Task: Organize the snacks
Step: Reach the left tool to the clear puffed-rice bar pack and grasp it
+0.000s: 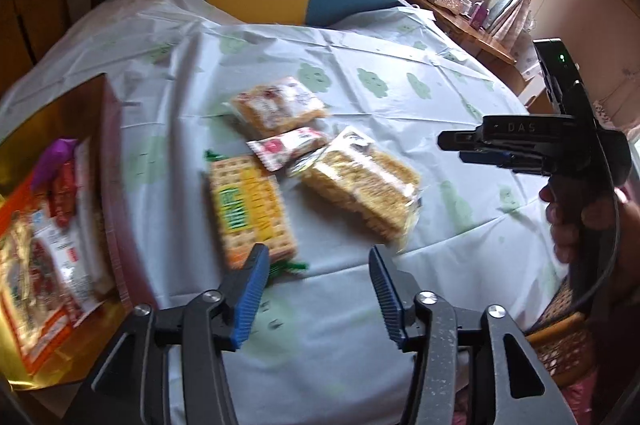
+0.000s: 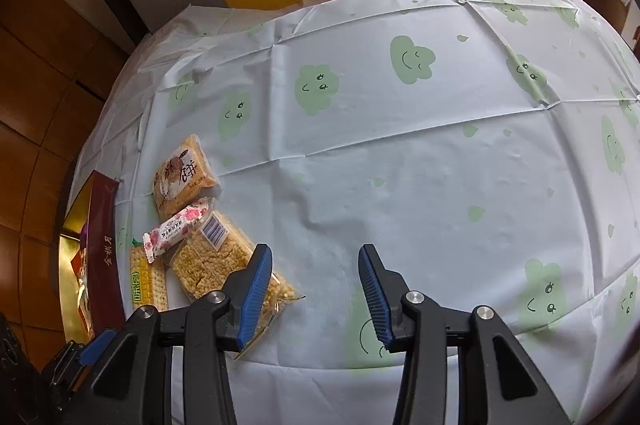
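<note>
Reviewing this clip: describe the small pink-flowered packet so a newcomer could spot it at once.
Start at the tablecloth with green smiling clouds, then find the four loose snacks beside the gold box. The flowered packet lies in their middle, overlapping the big rice-cake pack. It is the smallest and the only one printed with pink roses.

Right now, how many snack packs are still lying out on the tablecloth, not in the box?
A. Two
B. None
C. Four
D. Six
C: four packs lie on the tablecloth: the cracker pack, the small pink wrapper, the big rice crisp pack and the smaller rice crisp pack; the others already sit in the gold box.
</note>
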`<state>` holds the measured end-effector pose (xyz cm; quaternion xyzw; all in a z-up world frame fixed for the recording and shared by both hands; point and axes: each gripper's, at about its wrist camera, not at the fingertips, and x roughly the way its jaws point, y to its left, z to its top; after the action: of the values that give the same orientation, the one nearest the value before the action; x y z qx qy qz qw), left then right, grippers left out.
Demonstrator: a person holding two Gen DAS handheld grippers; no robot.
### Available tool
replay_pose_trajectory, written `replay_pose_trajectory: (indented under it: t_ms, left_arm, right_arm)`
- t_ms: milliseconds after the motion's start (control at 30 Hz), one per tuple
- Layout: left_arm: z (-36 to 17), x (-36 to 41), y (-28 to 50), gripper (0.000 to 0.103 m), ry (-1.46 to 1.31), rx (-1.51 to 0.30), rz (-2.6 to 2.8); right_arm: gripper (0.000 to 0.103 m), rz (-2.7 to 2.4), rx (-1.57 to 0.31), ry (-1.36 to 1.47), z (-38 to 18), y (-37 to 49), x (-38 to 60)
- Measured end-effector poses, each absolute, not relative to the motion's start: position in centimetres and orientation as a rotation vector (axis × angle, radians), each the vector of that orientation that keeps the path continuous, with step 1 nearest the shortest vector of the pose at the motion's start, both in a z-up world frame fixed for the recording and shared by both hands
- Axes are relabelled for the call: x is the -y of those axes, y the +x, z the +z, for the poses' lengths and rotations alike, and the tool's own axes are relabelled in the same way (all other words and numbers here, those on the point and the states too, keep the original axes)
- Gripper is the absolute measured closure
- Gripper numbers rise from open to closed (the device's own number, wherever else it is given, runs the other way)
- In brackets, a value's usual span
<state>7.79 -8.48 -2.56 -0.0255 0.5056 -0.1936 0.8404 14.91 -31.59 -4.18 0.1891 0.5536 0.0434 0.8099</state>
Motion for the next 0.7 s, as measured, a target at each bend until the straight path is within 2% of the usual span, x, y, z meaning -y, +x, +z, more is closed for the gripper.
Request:
replay_pose_trajectory:
  t_ms: [67,467,700]
  left_arm:
    - [-2.6,9.5,8.5,0.036,-0.075,-1.081,-0.427]
    - [-6.3,14.4,12.9,0.030,-0.126,-1.234,-0.424]
    - [-7.1,15.6,15.1,0.027,-0.138,-1.246,-0.396]
  right_arm:
    - [0.057,0.092,-1.178,0.411,-4.1,14.9,31.7]
    - [0.057,0.072,-1.114,0.484,-2.9,14.8,33.2]
    - [0.057,0.084,-1.096,0.514,-2.5,14.7,33.6]
